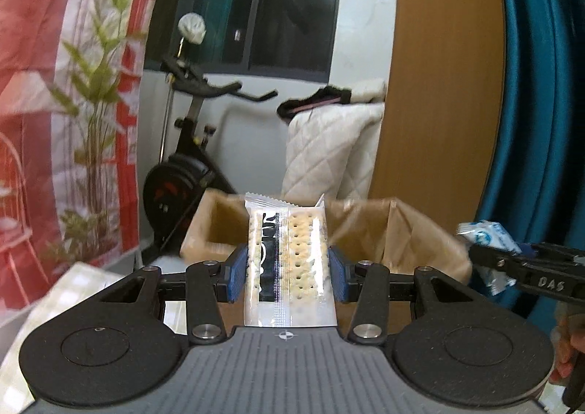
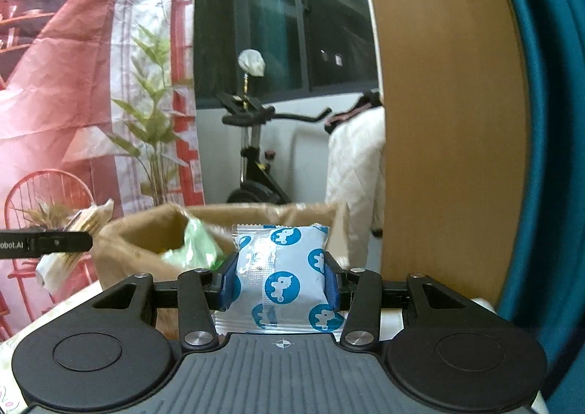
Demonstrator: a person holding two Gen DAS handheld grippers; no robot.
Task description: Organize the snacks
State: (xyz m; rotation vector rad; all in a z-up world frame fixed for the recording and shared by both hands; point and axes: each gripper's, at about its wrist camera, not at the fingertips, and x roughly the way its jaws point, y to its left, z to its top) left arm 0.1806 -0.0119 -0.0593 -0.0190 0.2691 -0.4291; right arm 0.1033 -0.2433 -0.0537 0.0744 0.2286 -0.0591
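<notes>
Left gripper (image 1: 287, 269) clamps cracker packet (image 1: 289, 260), right gripper (image 2: 279, 280) clamps blue-printed pouch (image 2: 283, 275); release squarely above paper bag (image 2: 146, 246).

Materials and finishes

Glossy clear plastic cracker wrapper (image 1: 289, 260); glossy white-and-blue plastic snack pouch (image 2: 283, 277); matt creased brown paper bag (image 1: 369, 231); ribbed blue rubber pads (image 1: 338, 273) on matt black plastic grippers.

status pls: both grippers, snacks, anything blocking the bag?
Left gripper shut on cracker pack. Right gripper shut on blue-print packet. Paper bag ahead, open, green packet inside. Path clear.
</notes>
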